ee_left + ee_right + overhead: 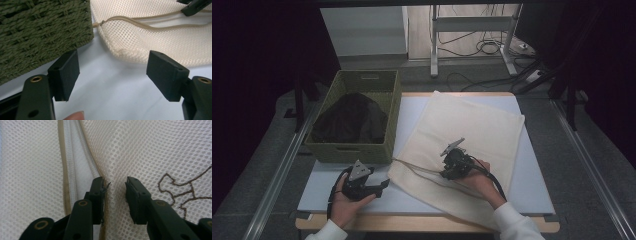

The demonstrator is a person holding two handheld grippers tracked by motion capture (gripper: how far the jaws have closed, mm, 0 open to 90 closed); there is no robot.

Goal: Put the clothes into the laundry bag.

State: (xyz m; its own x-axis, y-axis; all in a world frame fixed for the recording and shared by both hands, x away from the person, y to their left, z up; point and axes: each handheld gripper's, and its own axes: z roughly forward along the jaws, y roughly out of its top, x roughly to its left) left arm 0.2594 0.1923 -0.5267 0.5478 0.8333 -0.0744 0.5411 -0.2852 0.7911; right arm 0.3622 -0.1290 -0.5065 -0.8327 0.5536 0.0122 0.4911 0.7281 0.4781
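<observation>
Lying across the middle and right of the white table [532, 190], the cream mesh laundry bag [472, 130] has the right gripper [114, 185] pressed down onto it near the front edge, its jaws narrowed around a raised fold of mesh beside the zipper [75, 170]. By the front left corner, the left gripper [112, 72] rests with jaws wide and empty, beside the green woven basket [357, 150] holding dark clothing [349, 120].
</observation>
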